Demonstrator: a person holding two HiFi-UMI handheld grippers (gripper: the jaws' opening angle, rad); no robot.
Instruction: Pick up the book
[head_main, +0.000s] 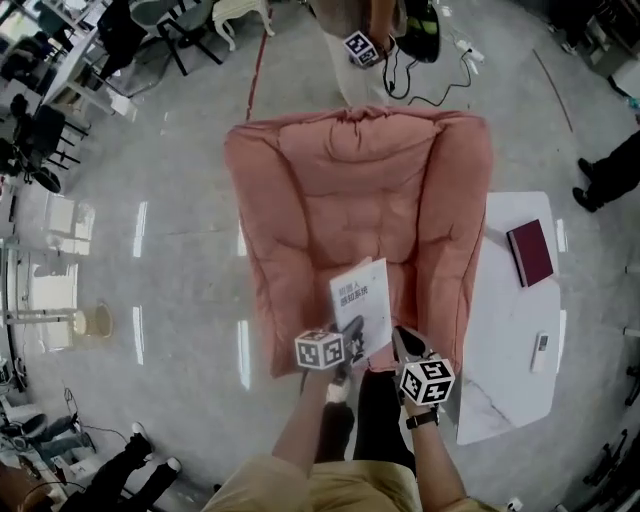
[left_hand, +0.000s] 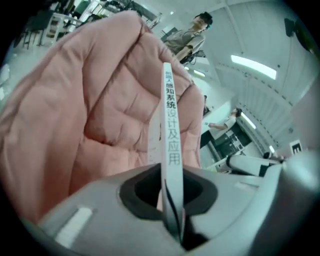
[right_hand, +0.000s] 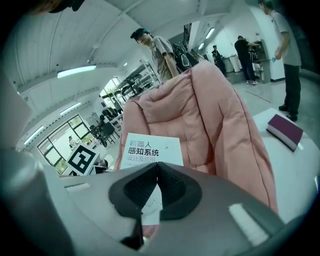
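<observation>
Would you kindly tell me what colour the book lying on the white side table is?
Dark maroon; the book shows best in the head view.

Pink armchair; white table beside it bears dark-red book, remote.

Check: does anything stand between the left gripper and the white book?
Nothing visible does: the left gripper is shut directly on the near edge of the white book.

Grey, black-padded left claw and right claw; khaki trousers.
</observation>
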